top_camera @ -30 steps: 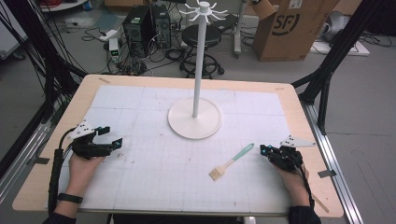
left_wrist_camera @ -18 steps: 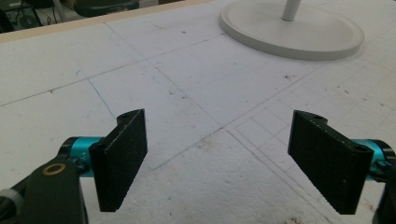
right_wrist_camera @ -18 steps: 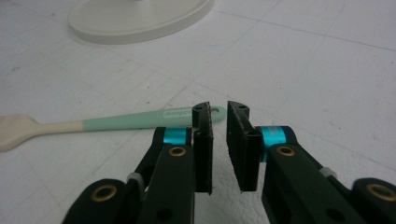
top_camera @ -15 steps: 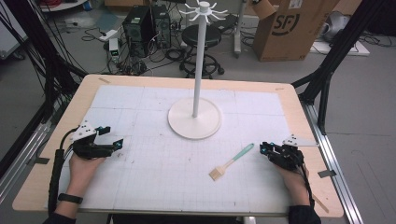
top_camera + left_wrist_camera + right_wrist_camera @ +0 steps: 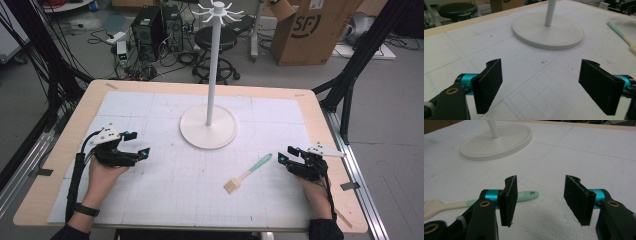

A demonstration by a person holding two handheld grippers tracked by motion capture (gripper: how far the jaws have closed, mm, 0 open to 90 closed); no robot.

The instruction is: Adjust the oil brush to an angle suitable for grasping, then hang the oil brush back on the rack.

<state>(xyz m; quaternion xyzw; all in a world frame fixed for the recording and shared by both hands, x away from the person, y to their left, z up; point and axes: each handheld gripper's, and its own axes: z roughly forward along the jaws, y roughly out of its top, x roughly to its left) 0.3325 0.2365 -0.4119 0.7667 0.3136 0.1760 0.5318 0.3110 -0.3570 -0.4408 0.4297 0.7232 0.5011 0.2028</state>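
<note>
A brush (image 5: 250, 172) with a mint-green handle and a cream head lies flat on the white mat, right of centre. My right gripper (image 5: 285, 153) rests on the mat just right of the handle's end. Its jaws have just been opening and stand open, with nothing between them. In the right gripper view (image 5: 541, 180) the brush handle (image 5: 526, 194) lies behind the left jaw. My left gripper (image 5: 139, 144) hovers open and empty at the mat's left side, pointing at the white stand (image 5: 195, 132). The left gripper view (image 5: 540, 67) shows the stand's round base (image 5: 536, 30) and the brush (image 5: 621, 32) far right.
The tall white stand has a thin pole (image 5: 214, 65) and hook arms at its top. A gridded white mat (image 5: 165, 200) covers the wooden table (image 5: 85, 115). Beyond the far edge stand a stool (image 5: 215, 37), a cardboard box (image 5: 310, 30) and a computer (image 5: 150, 25).
The right gripper's jaws went from shut to open while that hand stayed put. The left gripper moved right, toward the middle of the mat, and rose a little.
</note>
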